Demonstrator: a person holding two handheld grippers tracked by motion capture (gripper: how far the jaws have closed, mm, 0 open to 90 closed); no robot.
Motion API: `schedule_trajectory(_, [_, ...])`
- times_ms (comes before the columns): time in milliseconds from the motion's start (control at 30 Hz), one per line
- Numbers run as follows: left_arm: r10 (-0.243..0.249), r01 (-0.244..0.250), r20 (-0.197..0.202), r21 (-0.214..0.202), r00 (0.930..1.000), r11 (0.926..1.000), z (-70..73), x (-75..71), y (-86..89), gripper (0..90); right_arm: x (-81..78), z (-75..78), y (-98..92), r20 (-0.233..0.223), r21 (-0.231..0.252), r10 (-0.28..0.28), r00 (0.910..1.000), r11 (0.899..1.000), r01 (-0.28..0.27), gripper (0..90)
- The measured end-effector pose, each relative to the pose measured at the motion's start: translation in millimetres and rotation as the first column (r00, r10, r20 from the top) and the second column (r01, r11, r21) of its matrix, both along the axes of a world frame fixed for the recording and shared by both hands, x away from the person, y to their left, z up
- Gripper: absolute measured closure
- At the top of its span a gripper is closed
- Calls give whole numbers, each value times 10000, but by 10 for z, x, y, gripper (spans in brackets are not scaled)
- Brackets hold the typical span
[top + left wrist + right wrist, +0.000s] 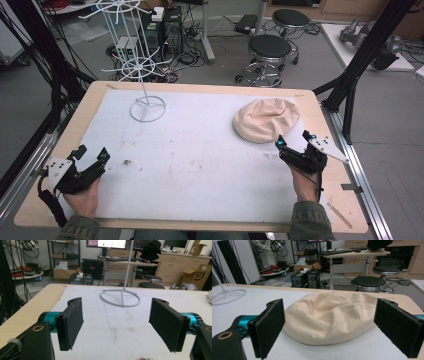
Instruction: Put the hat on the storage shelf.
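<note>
- Near the table's [60, 150] far right corner, the cap [266, 120] is being approached by the right gripper [293, 140], jaws spread wide.
- The left gripper [91, 155] is being held wide open, empty.
- The soft fabric is likely being risked: it could slip or bunch if pinched shallowly.

We record a wooden table [60, 145] (light, rounded corners) covered by a stained white mat [200, 150]. On the mat: a cream cloth hat [266, 120] far right, a white wire stand [147, 108] far left.
</note>
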State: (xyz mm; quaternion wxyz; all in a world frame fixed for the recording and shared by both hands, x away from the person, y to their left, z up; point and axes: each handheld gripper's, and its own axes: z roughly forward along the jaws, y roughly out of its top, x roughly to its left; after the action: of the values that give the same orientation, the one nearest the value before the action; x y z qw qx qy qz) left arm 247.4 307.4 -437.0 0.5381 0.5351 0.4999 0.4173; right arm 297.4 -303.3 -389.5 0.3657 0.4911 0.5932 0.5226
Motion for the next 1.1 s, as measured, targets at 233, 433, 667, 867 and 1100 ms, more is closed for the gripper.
schedule_trajectory(233, [-4, 4, 5, 8, 10000, 10000, 0, -10, 4, 269, 159, 35, 2, -247, -157, 87, 9997, 9998, -91, 90])
schedule_trajectory(433, [-37, 37, -45, -33, 10000, 10000, -11, 9, 11, 268, 319, 62, -3, -614, -256, 204, 9979, 9994, -220, 90])
schedule_trajectory(667, [0, 0, 8, -65, 10000, 10000, -9, 7, 10, 268, 446, 90, -31, -867, 57, -29, 9962, 10000, 34, 90])
schedule_trajectory(867, [-32, 32, 10, -53, 10000, 10000, -9, 16, 9, 268, 547, 142, -34, -875, -70, -149, 9961, 9999, 143, 90])
schedule_trajectory(1100, [-89, 89, -77, 14, 9999, 10000, -17, 27, 0, 266, 684, 186, -40, -1024, -274, 131, 9947, 9995, -160, 90])
